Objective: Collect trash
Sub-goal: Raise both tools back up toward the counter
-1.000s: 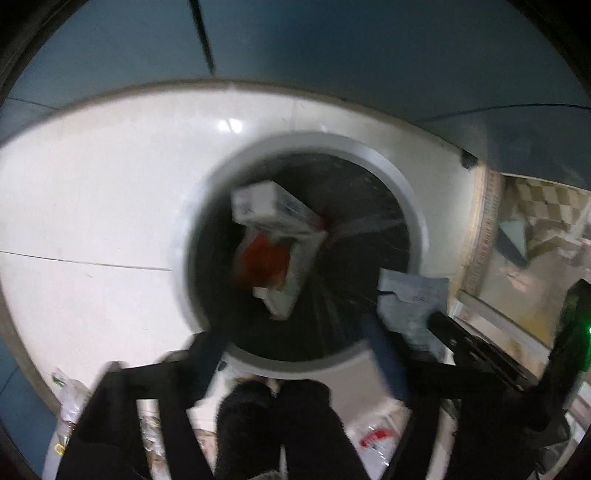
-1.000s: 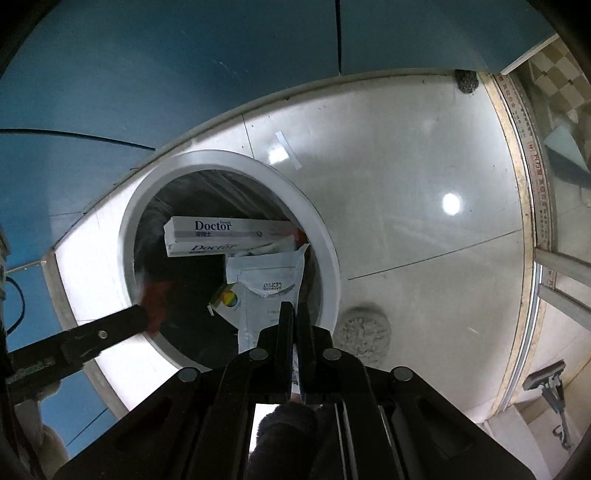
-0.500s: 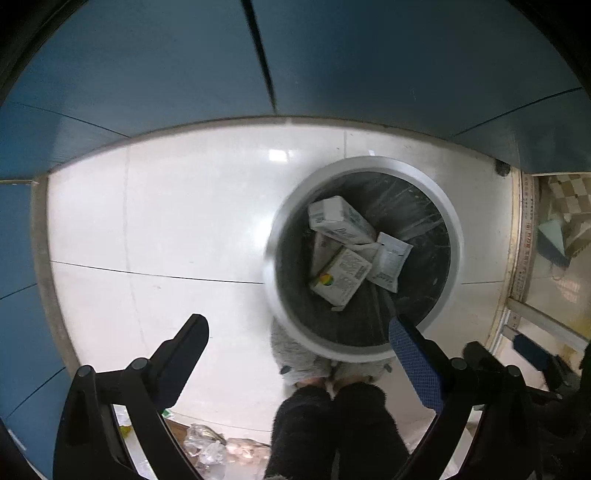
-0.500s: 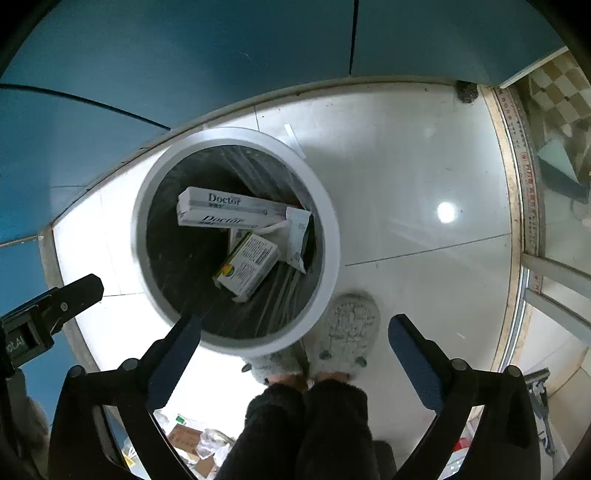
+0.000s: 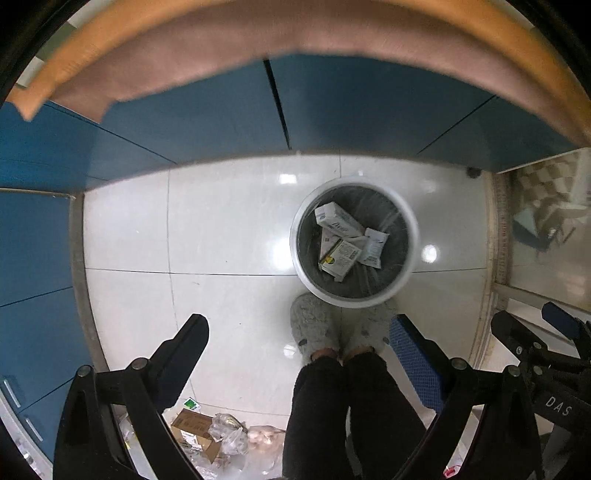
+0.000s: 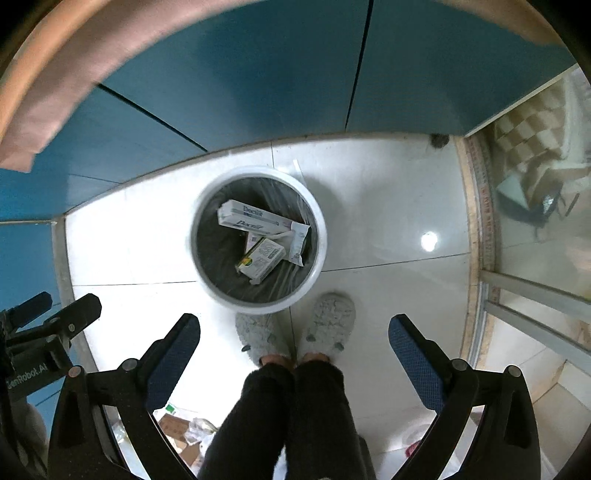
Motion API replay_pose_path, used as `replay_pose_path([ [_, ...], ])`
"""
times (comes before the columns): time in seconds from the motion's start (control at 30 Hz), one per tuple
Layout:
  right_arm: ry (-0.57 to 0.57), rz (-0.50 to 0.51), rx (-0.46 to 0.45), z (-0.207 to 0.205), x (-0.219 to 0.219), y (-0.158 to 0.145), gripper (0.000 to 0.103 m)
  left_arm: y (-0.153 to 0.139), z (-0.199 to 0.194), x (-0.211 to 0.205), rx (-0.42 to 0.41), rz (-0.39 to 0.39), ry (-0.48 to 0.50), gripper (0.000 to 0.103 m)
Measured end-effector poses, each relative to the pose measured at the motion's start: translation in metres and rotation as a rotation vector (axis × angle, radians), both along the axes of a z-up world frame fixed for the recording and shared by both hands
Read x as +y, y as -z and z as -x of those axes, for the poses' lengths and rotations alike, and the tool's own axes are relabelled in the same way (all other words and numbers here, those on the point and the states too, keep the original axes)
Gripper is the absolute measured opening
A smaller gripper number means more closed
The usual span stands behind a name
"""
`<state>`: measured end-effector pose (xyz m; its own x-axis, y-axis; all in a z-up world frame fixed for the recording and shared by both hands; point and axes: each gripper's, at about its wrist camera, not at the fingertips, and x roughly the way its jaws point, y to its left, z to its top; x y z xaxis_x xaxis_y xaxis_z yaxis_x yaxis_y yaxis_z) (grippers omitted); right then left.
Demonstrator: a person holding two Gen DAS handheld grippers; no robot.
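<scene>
A round white trash bin (image 5: 410, 236) (image 6: 321, 236) with a clear liner stands on the pale tiled floor far below both grippers. Inside lie a long white "Doctor" box (image 6: 245, 218) (image 5: 338, 221), a small white box with a yellow-green mark (image 6: 260, 258) (image 5: 340, 258) and a white sachet (image 5: 375, 247) (image 6: 298, 242). My left gripper (image 5: 297, 332) points straight down, open and empty. My right gripper (image 6: 293, 332) is likewise open and empty, high above the bin. In the left wrist view the right gripper (image 5: 543, 332) shows at the right edge.
The person's grey slippers (image 6: 330, 321) and dark trouser legs (image 6: 280, 413) stand just before the bin. Blue cabinet fronts (image 5: 221, 110) run along the far side under a tan countertop edge (image 5: 295, 33). Loose packaging and plastic litter (image 5: 207, 432) lies on the floor at lower left.
Both grippers have risen well above the bin. The right gripper opened and let the white sachet fall in; the left gripper's small box also landed in the bin. The countertop edge came into view.
</scene>
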<state>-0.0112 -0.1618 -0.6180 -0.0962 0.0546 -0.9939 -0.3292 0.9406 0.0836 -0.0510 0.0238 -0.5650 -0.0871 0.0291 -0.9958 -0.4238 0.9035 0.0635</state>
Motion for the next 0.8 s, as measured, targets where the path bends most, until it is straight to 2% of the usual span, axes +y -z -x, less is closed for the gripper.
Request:
replay_pose_path([
  [0.07, -0.007, -0.006, -0.016, 0.004, -0.001, -0.034, 0.103, -0.036, 0.004, -0.004, -0.026, -0.003, 0.005, 0.1],
  [0.27, -0.012, -0.041, -0.062, 0.016, -0.009, -0.143, 0.103, -0.121, 0.016, -0.012, -0.092, -0.022, 0.029, 0.1],
  [0.47, -0.035, -0.056, -0.099, 0.034, -0.009, -0.234, 0.103, -0.182, 0.025, -0.011, -0.152, -0.071, 0.041, 0.1],
  [0.67, -0.029, -0.104, -0.131, 0.037, -0.005, -0.296, 0.103, -0.245, 0.022, 0.003, -0.254, -0.167, 0.031, 0.1],
  [0.8, 0.026, -0.185, -0.178, 0.016, -0.01, -0.334, 0.103, -0.276, 0.0, 0.019, -0.343, -0.206, -0.011, 0.1],
])
